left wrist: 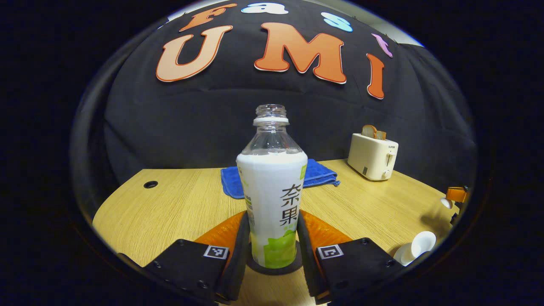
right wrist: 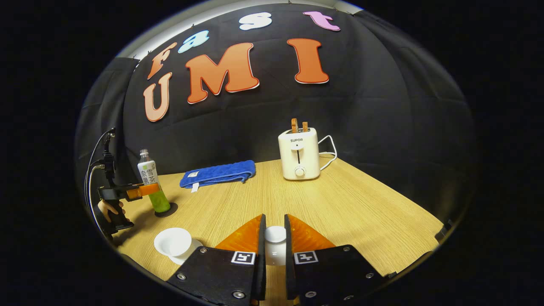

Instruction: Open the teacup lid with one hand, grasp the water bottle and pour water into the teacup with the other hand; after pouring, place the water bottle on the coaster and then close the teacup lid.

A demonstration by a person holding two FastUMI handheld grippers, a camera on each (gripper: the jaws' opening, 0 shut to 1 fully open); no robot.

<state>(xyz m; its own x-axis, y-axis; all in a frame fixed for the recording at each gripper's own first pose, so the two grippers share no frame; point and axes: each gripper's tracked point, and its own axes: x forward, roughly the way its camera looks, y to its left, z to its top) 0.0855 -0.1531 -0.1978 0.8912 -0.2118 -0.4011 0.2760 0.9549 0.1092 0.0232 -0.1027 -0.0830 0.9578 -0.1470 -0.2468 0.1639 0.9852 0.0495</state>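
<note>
The capless water bottle [left wrist: 272,204], white-labelled with green at the bottom, stands upright on a dark round coaster [left wrist: 272,268]. My left gripper [left wrist: 272,238] is shut on its lower body, a finger pressing each side. The right gripper view has the same bottle [right wrist: 149,182] on the coaster [right wrist: 166,210] at far left, with the left gripper [right wrist: 138,191] and a hand around it. My right gripper [right wrist: 275,240] is shut on the white teacup lid [right wrist: 275,234], held above the table. The white teacup [right wrist: 177,242] sits uncovered on its saucer, left of my right fingers; it also appears low right [left wrist: 415,247].
A folded blue towel [right wrist: 219,173] lies at the back of the wooden table [right wrist: 348,204]. A cream toaster [right wrist: 298,154] with two bread slices stands back right of it, its cord trailing right. A cable hole [left wrist: 150,184] sits near the table's far left corner.
</note>
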